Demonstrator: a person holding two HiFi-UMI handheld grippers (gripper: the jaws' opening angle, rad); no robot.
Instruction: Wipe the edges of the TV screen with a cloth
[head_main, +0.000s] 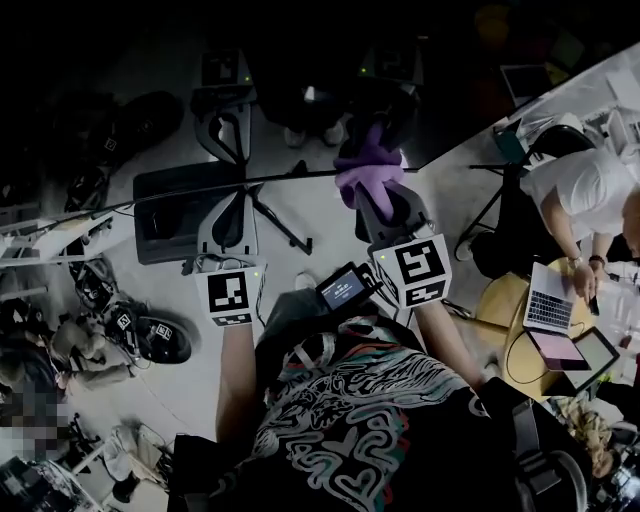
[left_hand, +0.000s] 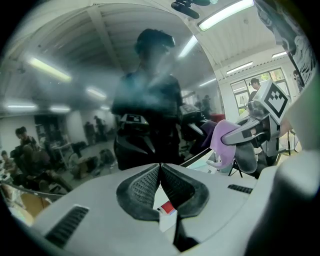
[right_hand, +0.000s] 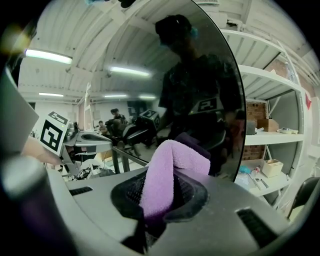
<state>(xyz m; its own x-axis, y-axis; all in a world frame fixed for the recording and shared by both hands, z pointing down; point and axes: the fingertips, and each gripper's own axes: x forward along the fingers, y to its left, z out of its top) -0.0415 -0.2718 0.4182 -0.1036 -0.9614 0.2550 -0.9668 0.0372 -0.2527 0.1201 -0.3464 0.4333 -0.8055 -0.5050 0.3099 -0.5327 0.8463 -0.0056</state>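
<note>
The person's shirt, black with a pale swirling print, fills the bottom of the head view. Ahead, both tongs reach toward the lower edge of the TV screen, a dark glossy pane that mirrors them. The right tongs are clamped on the cloth. It is purple fluffy terry, folded into a hump that sticks out past the ribbed black pads and lies against the glass. The left tongs are closed on nothing, their pads meeting in a point near the screen. At right a round yellow tabletop bears laptops. A white shelf holds a brown box; its contents cannot be seen.
</note>
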